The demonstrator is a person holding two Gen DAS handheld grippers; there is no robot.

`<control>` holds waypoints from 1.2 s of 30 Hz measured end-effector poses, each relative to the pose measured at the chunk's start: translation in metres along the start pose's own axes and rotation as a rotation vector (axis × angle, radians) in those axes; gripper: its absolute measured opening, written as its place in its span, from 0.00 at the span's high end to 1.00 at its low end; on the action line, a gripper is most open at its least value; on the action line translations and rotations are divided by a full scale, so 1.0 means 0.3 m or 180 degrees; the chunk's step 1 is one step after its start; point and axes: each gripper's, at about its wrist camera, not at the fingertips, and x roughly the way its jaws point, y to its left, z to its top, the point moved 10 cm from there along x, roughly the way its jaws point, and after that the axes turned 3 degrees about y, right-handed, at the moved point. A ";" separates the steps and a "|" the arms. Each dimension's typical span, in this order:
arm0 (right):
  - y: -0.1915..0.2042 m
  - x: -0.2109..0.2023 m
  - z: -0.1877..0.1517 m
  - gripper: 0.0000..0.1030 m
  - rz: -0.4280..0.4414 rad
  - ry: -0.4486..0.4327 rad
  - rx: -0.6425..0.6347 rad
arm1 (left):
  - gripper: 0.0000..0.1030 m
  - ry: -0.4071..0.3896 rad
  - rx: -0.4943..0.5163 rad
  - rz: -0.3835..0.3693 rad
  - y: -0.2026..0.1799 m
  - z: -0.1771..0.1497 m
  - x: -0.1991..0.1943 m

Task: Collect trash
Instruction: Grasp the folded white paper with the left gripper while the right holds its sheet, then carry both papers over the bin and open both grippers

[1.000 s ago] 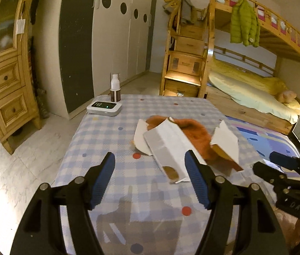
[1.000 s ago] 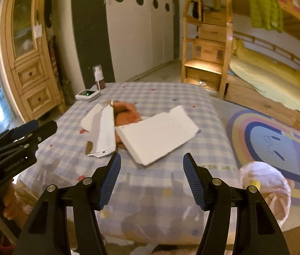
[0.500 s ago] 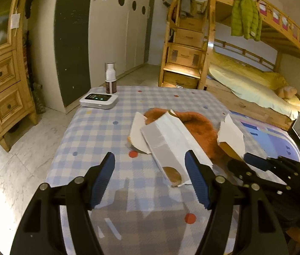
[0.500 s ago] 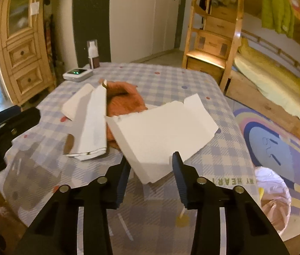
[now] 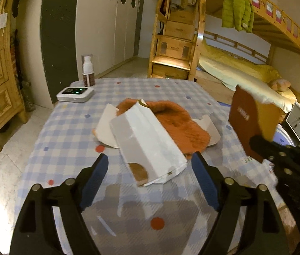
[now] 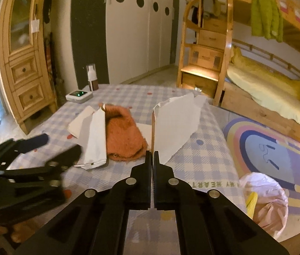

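My right gripper (image 6: 152,155) is shut on a torn flat cardboard piece (image 6: 174,125), white on one side and brown on the other (image 5: 249,123), held upright above the checked table (image 6: 203,159). My left gripper (image 5: 150,170) is open and empty, its fingers either side of a folded white carton (image 5: 147,146) that lies on the table. Another white cardboard scrap (image 5: 105,129) lies under the carton. An orange fuzzy cloth (image 5: 177,123) lies behind them.
A white device with a green light (image 5: 74,94) and a small bottle (image 5: 88,71) stand at the far left corner. A pink bag with trash (image 6: 264,199) sits on the floor right of the table. A wooden cabinet, wardrobes and a bunk bed surround the table.
My right gripper closed on the cardboard piece and lifted it upright off the table. My left gripper moved forward toward the folded carton and stayed open.
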 end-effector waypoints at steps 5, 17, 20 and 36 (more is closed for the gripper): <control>-0.017 -0.023 0.017 0.99 0.0034 -0.0040 0.0030 | 0.25 0.0110 -0.0144 0.0028 -0.008 0.007 0.062; -0.033 -0.047 0.011 0.99 0.0079 -0.0014 0.0065 | 0.28 0.0410 -0.0107 0.0217 0.027 -0.051 0.120; -0.032 -0.052 0.012 0.99 0.0089 -0.0025 0.0063 | 0.41 0.0434 -0.0176 0.0147 0.060 -0.066 0.106; -0.002 -0.076 0.002 1.00 0.0210 -0.0002 0.0027 | 0.97 0.0214 -0.0202 -0.0037 0.107 -0.052 0.001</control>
